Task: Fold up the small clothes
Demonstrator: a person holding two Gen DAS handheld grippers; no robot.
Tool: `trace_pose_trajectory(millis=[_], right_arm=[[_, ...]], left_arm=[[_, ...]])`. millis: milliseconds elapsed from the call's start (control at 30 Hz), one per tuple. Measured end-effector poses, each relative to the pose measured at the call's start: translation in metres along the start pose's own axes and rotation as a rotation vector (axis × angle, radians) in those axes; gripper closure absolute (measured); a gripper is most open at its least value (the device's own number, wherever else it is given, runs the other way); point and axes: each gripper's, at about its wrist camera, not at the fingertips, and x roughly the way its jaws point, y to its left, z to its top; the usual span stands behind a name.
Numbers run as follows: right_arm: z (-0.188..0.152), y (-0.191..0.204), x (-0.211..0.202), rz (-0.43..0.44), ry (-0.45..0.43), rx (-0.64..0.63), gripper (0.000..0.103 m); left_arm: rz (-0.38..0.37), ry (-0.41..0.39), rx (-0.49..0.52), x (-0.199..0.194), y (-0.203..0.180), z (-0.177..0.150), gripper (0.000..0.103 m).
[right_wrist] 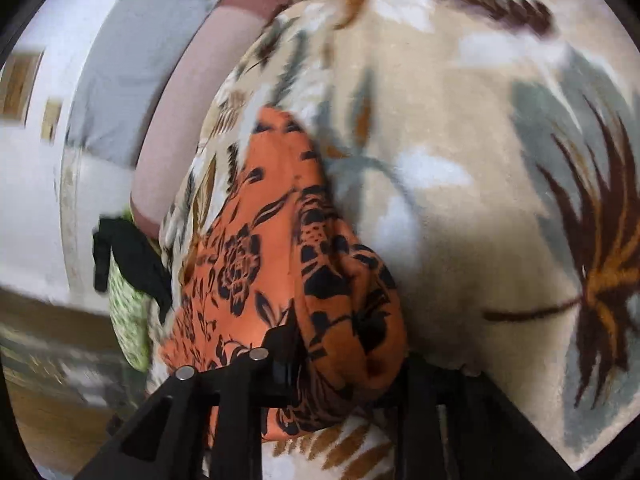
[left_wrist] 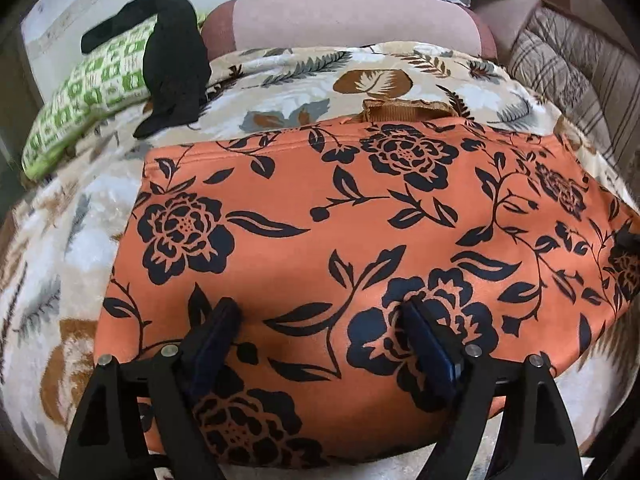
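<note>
Bunched orange floral garment (right_wrist: 288, 248) sits clamped in my right fingers (right_wrist: 320, 364) at its end; my left fingers (left_wrist: 320, 320), spread apart, hover over its near long edge.

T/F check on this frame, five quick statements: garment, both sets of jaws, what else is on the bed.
1. The orange floral garment lies on a leaf-print blanket. True.
2. The left gripper has its jaws clamped on the garment. False: they stand wide apart over the cloth.
3. The right gripper is shut on a bunched edge of the garment. True.
4. A black cloth is draped over a green-and-white patterned pillow. True.
5. The garment is plain blue. False: orange with black flowers.
</note>
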Motion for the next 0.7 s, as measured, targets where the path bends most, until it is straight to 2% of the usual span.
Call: trace_pose_trajectory(millis=[100, 133, 200, 300, 333, 400, 467, 500, 533, 567, 633, 700], right_arm=[[0.001, 0.056, -0.014, -0.015, -0.04, -0.165, 0.089], [-0.003, 0.089, -0.02, -0.01, -0.059, -0.249, 0.089], [-0.017, 0.142, -0.027, 0.015, -0.073, -0.38, 0.089], [-0.055, 0.217, -0.025, 0.069, -0.07, -0.564, 0.089], [-0.076, 0.244, -0.02, 0.104, -0.055, -0.63, 0.089], [-0.106, 0.272, -0.004, 0.132, -0.008, -0.702, 0.089], [-0.145, 0.29, 0.037, 0.164, 0.082, -0.76, 0.083], [-0.158, 0.293, 0.054, 0.181, 0.12, -0.781, 0.068], [-0.178, 0.293, 0.087, 0.204, 0.221, -0.826, 0.03], [-0.188, 0.289, 0.107, 0.202, 0.289, -0.834, 0.02], [-0.192, 0.269, 0.124, 0.19, 0.357, -0.754, 0.02], [-0.181, 0.255, 0.109, 0.233, 0.318, -0.692, 0.02]], left_arm=[[-0.021, -0.017, -0.004, 0.0, 0.005, 0.0, 0.017], [-0.041, -0.024, -0.019, -0.004, 0.009, 0.0, 0.017], [-0.08, -0.078, -0.11, -0.021, 0.028, -0.002, 0.017], [-0.062, -0.209, -0.254, -0.059, 0.073, -0.007, 0.017], [-0.046, -0.236, -0.296, -0.068, 0.087, -0.01, 0.017], [-0.019, -0.272, -0.406, -0.086, 0.126, -0.023, 0.017], [0.0, -0.277, -0.507, -0.093, 0.16, -0.041, 0.017], [0.002, -0.259, -0.541, -0.092, 0.171, -0.048, 0.017], [-0.004, -0.238, -0.57, -0.09, 0.18, -0.054, 0.017], [-0.025, -0.214, -0.594, -0.087, 0.187, -0.061, 0.017], [-0.07, -0.201, -0.603, -0.087, 0.19, -0.069, 0.017], [-0.131, -0.209, -0.606, -0.089, 0.185, -0.07, 0.017]])
